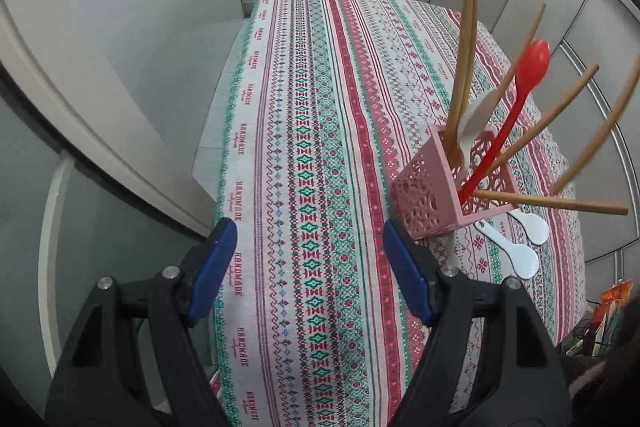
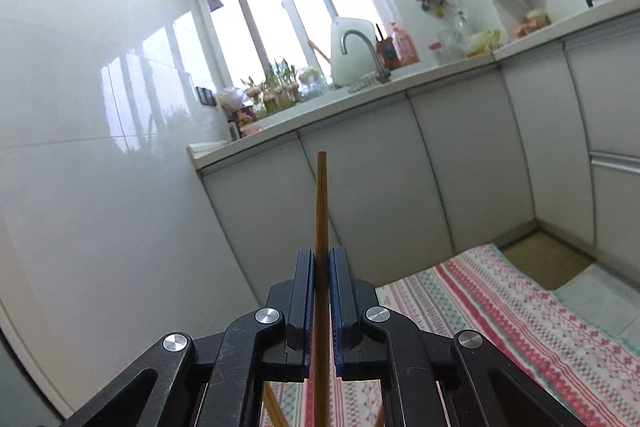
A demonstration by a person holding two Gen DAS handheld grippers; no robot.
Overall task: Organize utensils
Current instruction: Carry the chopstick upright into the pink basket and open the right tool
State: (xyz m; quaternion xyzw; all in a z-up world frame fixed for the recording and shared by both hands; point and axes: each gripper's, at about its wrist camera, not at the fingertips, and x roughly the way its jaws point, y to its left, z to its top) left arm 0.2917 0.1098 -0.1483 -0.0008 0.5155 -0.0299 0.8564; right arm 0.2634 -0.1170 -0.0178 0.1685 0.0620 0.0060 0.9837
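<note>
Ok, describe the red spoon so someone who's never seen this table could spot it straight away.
Find the striped patterned tablecloth, then the pink lattice holder near its right edge. The red spoon stands slanted in it, bowl up; it is the only red utensil among wooden chopsticks and white spoons.

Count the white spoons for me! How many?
3: one white spoon stands in the pink holder; two lie on the tablecloth beside it. More may hide inside.

the left gripper (image 1: pixel 310 239) tilts steeply downward, its jaws spread wide with nothing between them. the right gripper (image 2: pixel 322 257) points almost level, its jaws clamped on a thin stick.
</note>
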